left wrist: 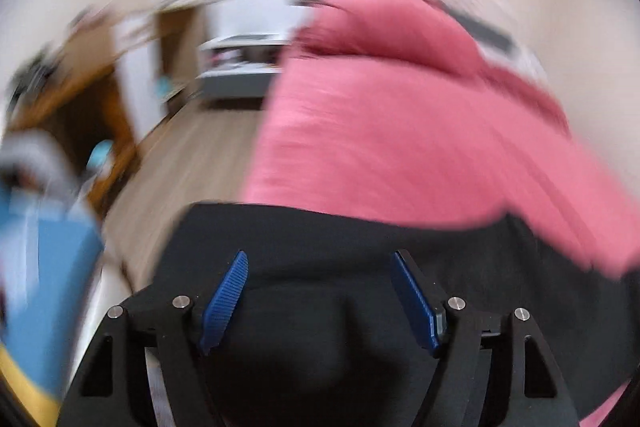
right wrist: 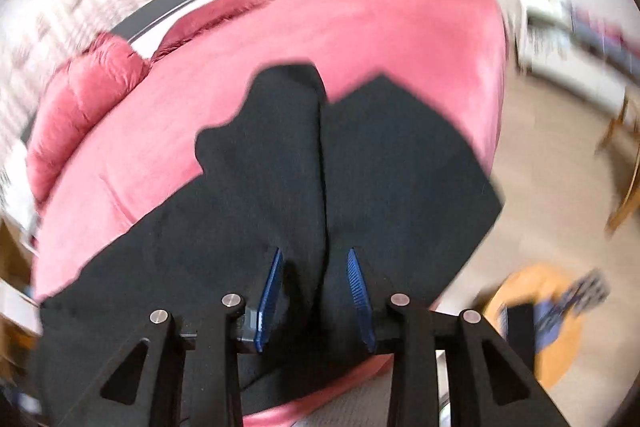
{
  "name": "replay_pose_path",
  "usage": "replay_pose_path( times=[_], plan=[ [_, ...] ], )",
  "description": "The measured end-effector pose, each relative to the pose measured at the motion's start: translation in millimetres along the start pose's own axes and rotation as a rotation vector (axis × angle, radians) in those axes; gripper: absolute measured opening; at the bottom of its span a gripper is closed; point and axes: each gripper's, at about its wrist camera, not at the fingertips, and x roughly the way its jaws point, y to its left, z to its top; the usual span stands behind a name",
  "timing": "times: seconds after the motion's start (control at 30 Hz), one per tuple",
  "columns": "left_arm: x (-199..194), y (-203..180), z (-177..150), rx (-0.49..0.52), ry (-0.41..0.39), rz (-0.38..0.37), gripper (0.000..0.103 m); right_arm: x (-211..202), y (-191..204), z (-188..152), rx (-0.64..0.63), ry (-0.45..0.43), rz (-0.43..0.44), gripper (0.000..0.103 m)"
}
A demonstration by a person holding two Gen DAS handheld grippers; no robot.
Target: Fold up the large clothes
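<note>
Black garment lies spread on a pink bed cover, a fold line down its middle. Left gripper: blue pads stand wide apart above the dark cloth, nothing pinched. Right gripper: jaws partly parted, straddling the fold, pads clear of the cloth. Both views motion-blurred.

1. Left wrist fisheye: looks forward and downward along the left gripper, close above the black garment, which fills the lower centre; pink bed cover at right, wooden floor at centre left (heavily blurred).
2. Right wrist fisheye: looks steeply down along the right gripper, close over the black garment; pink bed cover across the upper frame.
3. Shared: garment, bed cover, floor.
</note>
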Motion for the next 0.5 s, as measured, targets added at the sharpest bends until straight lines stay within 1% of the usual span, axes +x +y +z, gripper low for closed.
replay_pose_path(
  times=[0.03, 0.07, 0.1, 0.13, 0.17, 0.2, 0.23, 0.3, 0.37, 0.4, 0.43, 0.5],
  plan=[
    [13.5, -16.7, -0.9, 0.076, 0.033, 0.009, 0.074, -2.0, 5.6, 6.8, -0.039, -0.021, -0.029, 0.035],
    [30.8, -31.5, -3.9, 0.142, 0.089, 0.024, 0.074, -2.1, 9.8, 12.8, -0.059, -0.033, -0.043, 0.036],
    [50.7, -40.5, -9.8, 0.171, 0.158, 0.042, 0.075, -1.3, 14.2, 19.8, -0.082, -0.043, -0.034, 0.036],
    [66.1, -43.7, -14.7, 0.17, 0.216, 0.056, 0.078, 1.3, 16.4, 25.5, -0.102, -0.045, -0.011, 0.039],
    [74.0, -41.7, -20.0, 0.134, 0.216, 0.06, 0.082, 6.0, 23.7, 31.5, -0.135, -0.038, 0.02, 0.041],
    [71.4, -37.3, -22.3, 0.093, 0.169, 0.056, 0.083, 12.6, 35.1, 35.4, -0.173, -0.026, 0.038, 0.048],
    [70.5, -35.9, -24.6, 0.096, 0.153, 0.049, 0.083, 20.1, 49.9, 39.4, -0.236, -0.013, 0.044, 0.051],
    [68.4, -34.8, -25.3, 0.096, 0.136, 0.037, 0.083, 34.9, 72.8, 42.4, -0.351, -0.007, 0.029, 0.051],
    [69.5, -36.8, -25.9, 0.094, 0.132, 0.032, 0.083, 59.5, 94.8, 38.1, -0.485, 0.017, 0.0, 0.052],
    [69.2, -37.9, -25.8, 0.096, 0.13, 0.033, 0.083, 66.6, 102.4, 32.9, -0.524, 0.037, -0.023, 0.052],
    [68.7, -40.0, -26.0, 0.098, 0.129, 0.034, 0.083, 85.5, 110.2, 33.1, -0.558, 0.069, -0.058, 0.052],
    [55.3, -38.8, -35.9, 0.099, 0.127, 0.034, 0.083, 106.8, 111.8, 34.8, -0.576, 0.096, -0.113, 0.051]
  ],
)
